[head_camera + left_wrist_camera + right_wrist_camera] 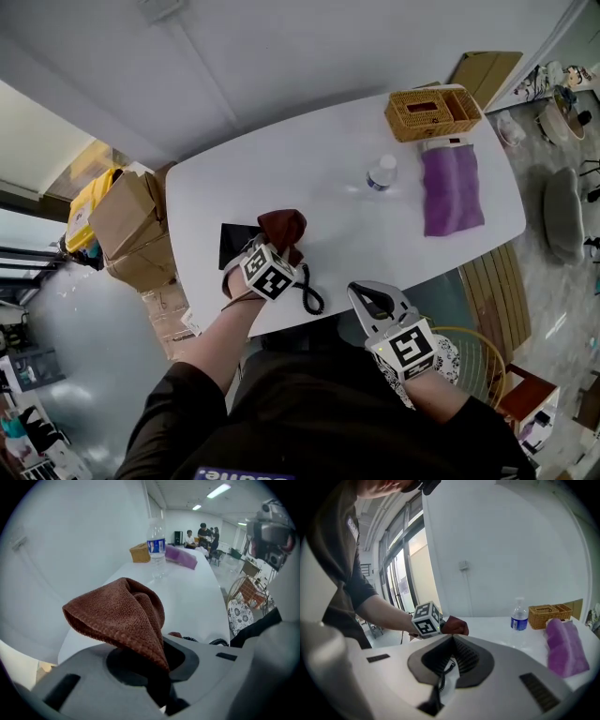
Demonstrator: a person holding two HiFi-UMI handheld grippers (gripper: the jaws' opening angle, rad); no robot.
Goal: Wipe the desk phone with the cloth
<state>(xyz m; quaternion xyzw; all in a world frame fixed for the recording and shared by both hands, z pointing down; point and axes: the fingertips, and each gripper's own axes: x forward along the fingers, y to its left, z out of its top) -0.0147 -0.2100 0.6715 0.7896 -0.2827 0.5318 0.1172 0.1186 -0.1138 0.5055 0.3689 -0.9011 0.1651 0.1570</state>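
The black desk phone lies near the left front of the white table, partly hidden by the cloth and my left gripper. Its coiled cord hangs over the front edge and also shows as the cord. My left gripper is shut on the brown cloth, which rests over the phone's right part. In the left gripper view the brown cloth bunches out of the left gripper. My right gripper is shut with nothing in it, off the table's front edge; the right gripper faces the brown cloth.
A water bottle stands mid-table. A purple cloth lies at the right, with a wicker basket behind it. Cardboard boxes sit on the floor to the left, and a wire chair is at the lower right.
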